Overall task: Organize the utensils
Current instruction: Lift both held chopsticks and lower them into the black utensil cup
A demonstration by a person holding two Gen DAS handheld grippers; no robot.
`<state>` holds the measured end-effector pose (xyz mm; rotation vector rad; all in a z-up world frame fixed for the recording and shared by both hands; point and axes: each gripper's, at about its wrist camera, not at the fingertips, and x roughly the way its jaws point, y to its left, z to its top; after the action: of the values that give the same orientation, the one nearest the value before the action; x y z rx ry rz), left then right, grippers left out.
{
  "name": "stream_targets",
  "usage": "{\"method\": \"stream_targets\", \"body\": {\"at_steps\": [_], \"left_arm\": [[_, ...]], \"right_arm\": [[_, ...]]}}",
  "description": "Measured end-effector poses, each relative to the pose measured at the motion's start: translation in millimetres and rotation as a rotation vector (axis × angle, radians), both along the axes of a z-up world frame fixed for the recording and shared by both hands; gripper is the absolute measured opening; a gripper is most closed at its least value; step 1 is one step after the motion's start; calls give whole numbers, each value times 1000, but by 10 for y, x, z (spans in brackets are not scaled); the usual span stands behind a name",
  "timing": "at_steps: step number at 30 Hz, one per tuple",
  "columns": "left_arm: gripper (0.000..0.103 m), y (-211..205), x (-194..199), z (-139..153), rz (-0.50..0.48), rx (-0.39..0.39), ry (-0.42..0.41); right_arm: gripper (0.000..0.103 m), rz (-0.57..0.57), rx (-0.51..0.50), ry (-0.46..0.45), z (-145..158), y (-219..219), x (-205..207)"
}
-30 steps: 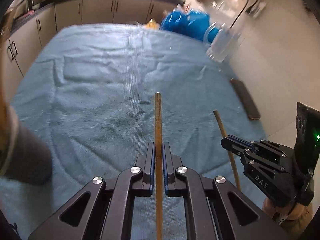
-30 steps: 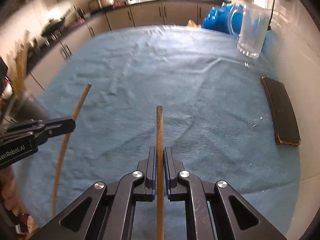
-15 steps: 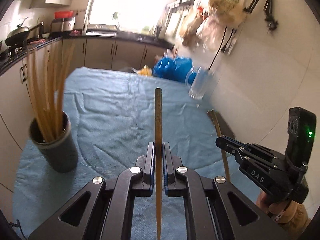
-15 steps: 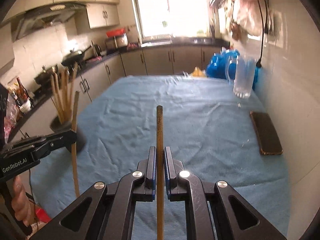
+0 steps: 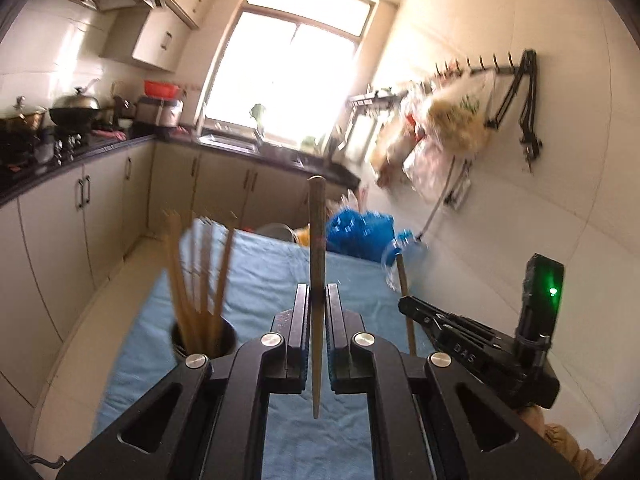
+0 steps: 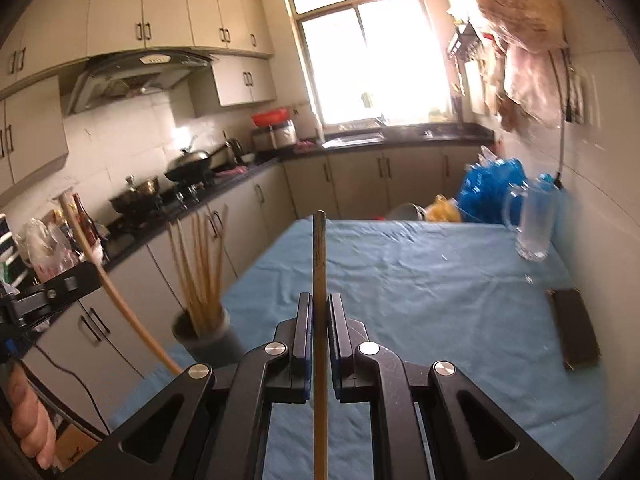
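Observation:
My left gripper [image 5: 317, 300] is shut on a wooden chopstick [image 5: 317, 240] that points up and forward, held above the blue-cloth table [image 5: 264, 276]. My right gripper [image 6: 319, 308] is shut on a second wooden chopstick [image 6: 319, 256], also raised. A dark grey holder cup [image 6: 208, 336] with several chopsticks standing in it [image 6: 200, 264] sits at the table's near left; it also shows in the left wrist view [image 5: 204, 338], just left of my left gripper. Each gripper shows in the other's view, the right one [image 5: 404, 304] and the left one [image 6: 86, 276].
A clear glass mug [image 6: 534, 228] and blue plastic bags [image 6: 492, 188] stand at the table's far right. A dark phone [image 6: 574, 326] lies by the right edge near the tiled wall. Kitchen counters and cabinets [image 6: 240, 200] run along the left.
Both grippers have tilted up and risen from the cloth, each still holding its chopstick. The holder cup has come into view, close to the left gripper.

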<state>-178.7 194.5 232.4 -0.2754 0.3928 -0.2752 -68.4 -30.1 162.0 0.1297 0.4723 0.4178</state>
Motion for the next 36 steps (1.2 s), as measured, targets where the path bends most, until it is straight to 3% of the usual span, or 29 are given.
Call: {"method": "stream_targets", "body": {"at_steps": [10, 14, 20, 26, 36], "left_arm": [[6, 712, 211, 281, 133, -2, -43], [6, 877, 432, 253, 170, 25, -33], [6, 975, 858, 87, 150, 35, 38], [6, 1050, 1138, -191, 127, 6, 119], [6, 982, 1296, -538, 106, 11, 189]], "right_arm": [[8, 69, 168, -67, 369, 753, 459], [8, 84, 210, -87, 438, 1098, 639], [8, 67, 260, -107, 407, 1389, 916], [8, 12, 259, -128, 220, 1492, 1132], [8, -7, 137, -128, -157, 1584, 1135]]}}
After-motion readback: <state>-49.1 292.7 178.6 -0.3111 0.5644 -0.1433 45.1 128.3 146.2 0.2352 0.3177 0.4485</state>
